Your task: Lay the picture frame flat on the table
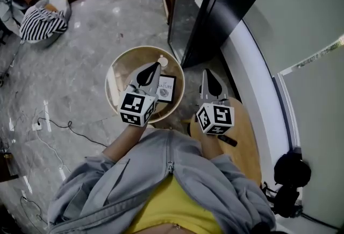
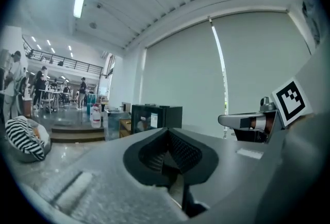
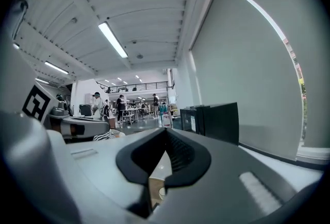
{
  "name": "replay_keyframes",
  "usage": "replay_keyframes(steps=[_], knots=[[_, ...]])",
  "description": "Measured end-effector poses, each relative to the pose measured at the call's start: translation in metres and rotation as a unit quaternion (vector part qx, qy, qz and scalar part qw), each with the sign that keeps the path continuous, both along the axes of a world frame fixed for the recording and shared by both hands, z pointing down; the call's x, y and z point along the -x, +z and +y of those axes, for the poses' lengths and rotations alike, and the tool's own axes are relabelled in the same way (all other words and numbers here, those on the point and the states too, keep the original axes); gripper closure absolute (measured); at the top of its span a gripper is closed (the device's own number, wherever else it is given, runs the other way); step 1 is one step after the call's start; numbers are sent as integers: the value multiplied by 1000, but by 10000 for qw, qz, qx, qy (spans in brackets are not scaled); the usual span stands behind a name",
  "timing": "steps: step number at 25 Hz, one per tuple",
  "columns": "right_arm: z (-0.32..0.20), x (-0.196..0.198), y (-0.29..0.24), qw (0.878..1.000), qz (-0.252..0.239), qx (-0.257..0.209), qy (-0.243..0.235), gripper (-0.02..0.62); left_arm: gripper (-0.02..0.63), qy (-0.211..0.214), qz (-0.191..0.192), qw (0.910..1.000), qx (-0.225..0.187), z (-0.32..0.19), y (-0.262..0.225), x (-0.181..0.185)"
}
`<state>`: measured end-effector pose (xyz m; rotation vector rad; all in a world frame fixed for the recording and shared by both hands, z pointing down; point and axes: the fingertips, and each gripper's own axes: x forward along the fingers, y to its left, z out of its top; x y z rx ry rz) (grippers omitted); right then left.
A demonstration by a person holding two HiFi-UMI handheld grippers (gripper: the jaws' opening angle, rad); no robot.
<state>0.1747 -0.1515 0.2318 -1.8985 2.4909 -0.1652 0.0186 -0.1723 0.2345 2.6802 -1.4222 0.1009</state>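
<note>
Both pairs of jaws are pinched tight with nothing in them. My left gripper [image 2: 166, 135] shows its ribbed pads pressed together, and my right gripper [image 3: 165, 138] is the same. Both point level into the room rather than down at the work.

Below and just right of my left jaws, between the two grippers, sits the picture frame [image 1: 167, 87]. Its printed face looks up at me. From this steep angle I can't say whether it lies fully flat or leans back on a stand.

It rests inside the round wooden table [image 1: 109, 81], whose raised rim makes it a shallow tub. A small white object [image 1: 162, 59] sits just ahead of my left jaw tips, too small to name. I see nothing else in there, though my left gripper hides part of the top.

The risks, as I judge them:
- If the frame is still propped, a poke from closed jaws could slap it down hard or shove it into that white piece.
- The rim leaves little room to slide it.

Ahead of my right jaws stands a black glass-door cabinet [image 1: 207, 7].
</note>
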Motion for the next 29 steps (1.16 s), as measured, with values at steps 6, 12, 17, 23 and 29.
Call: replay_keyframes(steps=[6,12,17,23,29], knots=[[10,18,-38,9965,563,-557,-253,595,604,13,11,9981,-613,10,-47,-4],[13,12,-42,9964,507,-645,-231,595,604,-83,25,9978,-651,13,-47,-1],[15,4,-44,9961,488,-713,-202,595,604,-59,81,9980,-624,15,-41,-3],[16,0,-42,9963,482,-667,-233,595,604,-40,146,9980,-620,18,-39,-7],[14,1,-38,9969,402,-613,-285,595,604,-33,172,9978,-645,18,-39,-9]])
